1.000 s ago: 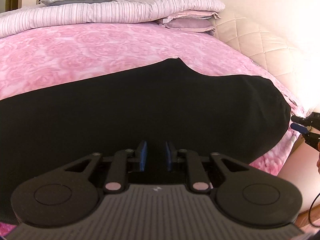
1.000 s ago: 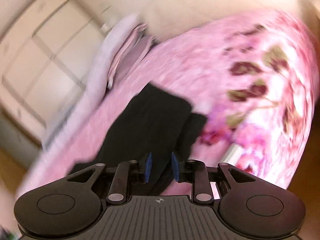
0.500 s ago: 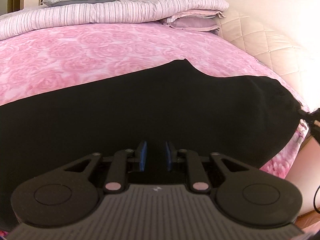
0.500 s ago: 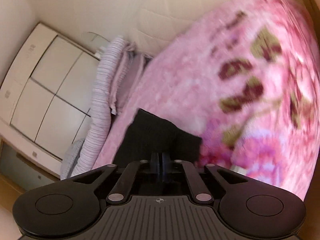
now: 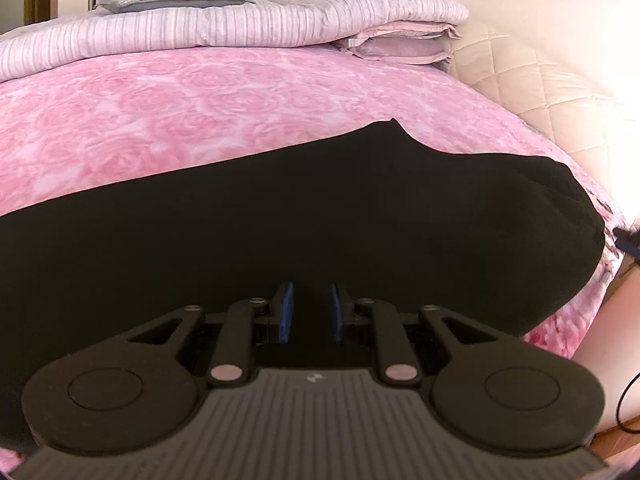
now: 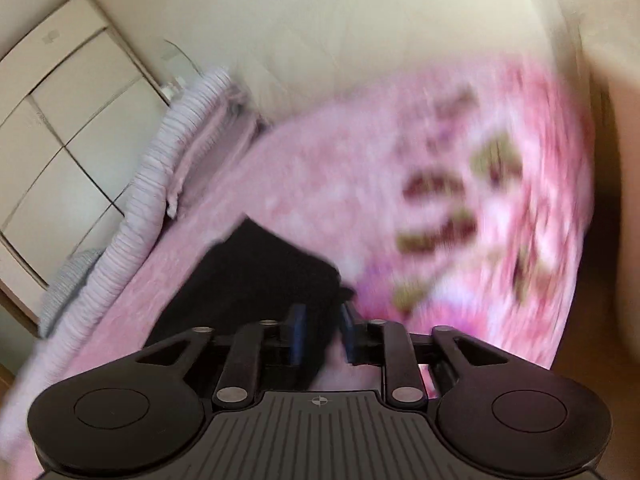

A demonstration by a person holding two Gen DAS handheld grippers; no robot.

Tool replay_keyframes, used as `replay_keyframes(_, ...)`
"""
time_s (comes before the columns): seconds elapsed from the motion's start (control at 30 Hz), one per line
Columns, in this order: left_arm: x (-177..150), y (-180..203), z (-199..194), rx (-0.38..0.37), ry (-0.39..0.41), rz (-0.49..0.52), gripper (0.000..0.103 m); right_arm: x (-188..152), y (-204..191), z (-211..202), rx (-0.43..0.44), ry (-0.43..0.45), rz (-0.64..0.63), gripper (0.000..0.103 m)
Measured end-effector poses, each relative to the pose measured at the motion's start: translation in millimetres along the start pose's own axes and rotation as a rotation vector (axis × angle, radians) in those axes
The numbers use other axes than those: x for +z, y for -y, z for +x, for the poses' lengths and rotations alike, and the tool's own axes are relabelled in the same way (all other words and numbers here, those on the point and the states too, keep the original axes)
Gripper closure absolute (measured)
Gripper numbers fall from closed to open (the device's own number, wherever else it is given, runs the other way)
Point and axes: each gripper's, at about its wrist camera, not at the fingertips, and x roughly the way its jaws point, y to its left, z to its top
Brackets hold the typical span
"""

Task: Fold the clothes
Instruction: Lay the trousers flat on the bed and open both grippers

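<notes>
The black garment (image 5: 304, 216) lies spread flat across the near part of the pink rose-patterned bedspread (image 5: 192, 108); its far edge runs diagonally and rises to a small peak near the centre, and its right end is rounded and stops near the bed's right edge; beyond the far edge a wide band of bare bedspread stays open up to the striped duvet (image 5: 168, 32) and the stacked pillows (image 5: 396, 40); a quilted headboard (image 5: 532, 80) borders the bed on the right. The left gripper (image 5: 311, 312) hovers over the near part of the garment with its blue pads a narrow gap apart; black cloth fills the view between them, and whether they press on it cannot be told. The right gripper (image 6: 322, 334) points at the garment's (image 6: 256, 280) corner; its jaws have just been opening and stand parted, with the cloth's edge behind the gap and no visible pinch. The right wrist view is motion-blurred; the bedspread's floral print (image 6: 460, 208) is smeared; a wardrobe (image 6: 60, 128) stands at left. The garment's left and near edges are cut off or hidden by the left gripper body.
</notes>
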Motion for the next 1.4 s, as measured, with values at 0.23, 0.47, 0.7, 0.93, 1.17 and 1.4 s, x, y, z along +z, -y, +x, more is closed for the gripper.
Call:
replay_keyframes(0.23,-11,-8,-12,0.064,-0.063,-0.033,0.087,-45,-38,21,-0.009,-0.194,-0.206,0.078)
replay_keyframes(0.47,-9,-15,-53,0.185,-0.119,-0.071,0.077,-55,-65,-25,-0.019,-0.234,-0.154,0.078)
replay_keyframes(0.7,-25,-21,-113,0.259,-0.097,-0.072,0.074,-83,-94,-62,-0.009,-0.289,-0.165,0.076)
replay_keyframes(0.93,-46,-28,-161,0.321,-0.077,-0.061,0.074,-109,-119,-107,-0.025,-0.317,-0.249,0.075)
replay_keyframes(1.17,-63,-30,-195,0.313,-0.040,-0.039,0.073,-124,-142,-150,-0.040,-0.261,-0.355,0.074)
replay_keyframes(1.4,-78,-38,-218,0.328,-0.022,-0.044,0.070,-132,-164,-174,0.001,-0.243,-0.434,0.073)
